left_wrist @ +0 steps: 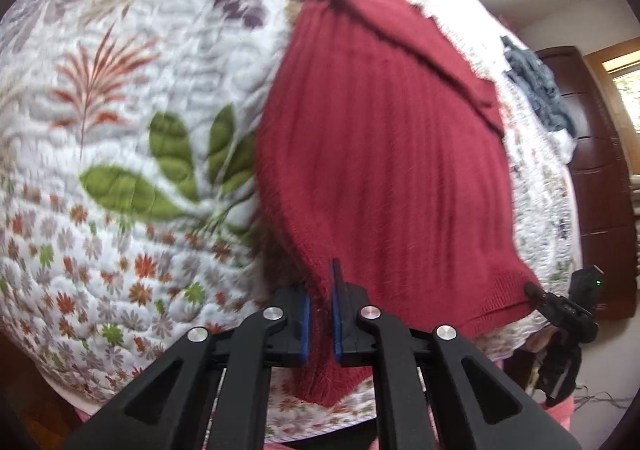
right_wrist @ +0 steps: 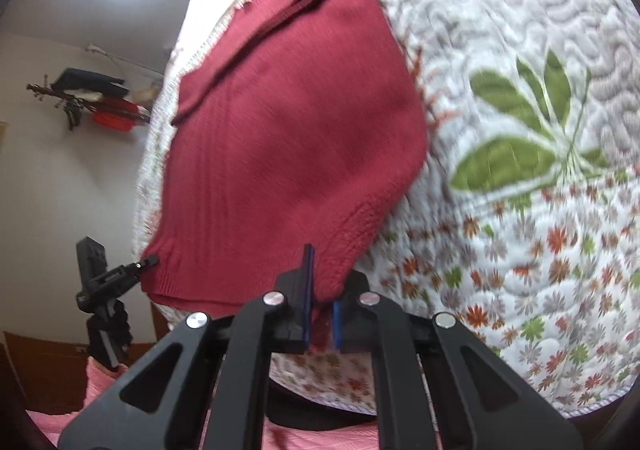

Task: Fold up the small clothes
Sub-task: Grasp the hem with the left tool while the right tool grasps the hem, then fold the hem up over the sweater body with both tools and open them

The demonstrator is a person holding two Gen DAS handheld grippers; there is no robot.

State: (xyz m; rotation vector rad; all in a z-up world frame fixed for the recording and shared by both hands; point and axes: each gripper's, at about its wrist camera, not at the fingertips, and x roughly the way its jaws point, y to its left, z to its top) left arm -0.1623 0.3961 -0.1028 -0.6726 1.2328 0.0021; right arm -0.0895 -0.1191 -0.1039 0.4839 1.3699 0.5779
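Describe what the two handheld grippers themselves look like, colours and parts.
Both look alike. The left gripper and the right gripper have matte black plastic linkage arms with triangular cut-outs, round silver pivot pins and flat jaws lined with blue pads. Seen from the side in the left wrist view, the right one carries a small green light. No sleeves or cables on them are visible.

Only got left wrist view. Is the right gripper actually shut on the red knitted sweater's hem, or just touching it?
Observer: Shut. The right gripper has a hem corner of the red knitted sweater pinched between its blue pads.
Operator: What's on the wall past the left gripper?
Observer: A wall rack holding a red basket and a flat dark item.
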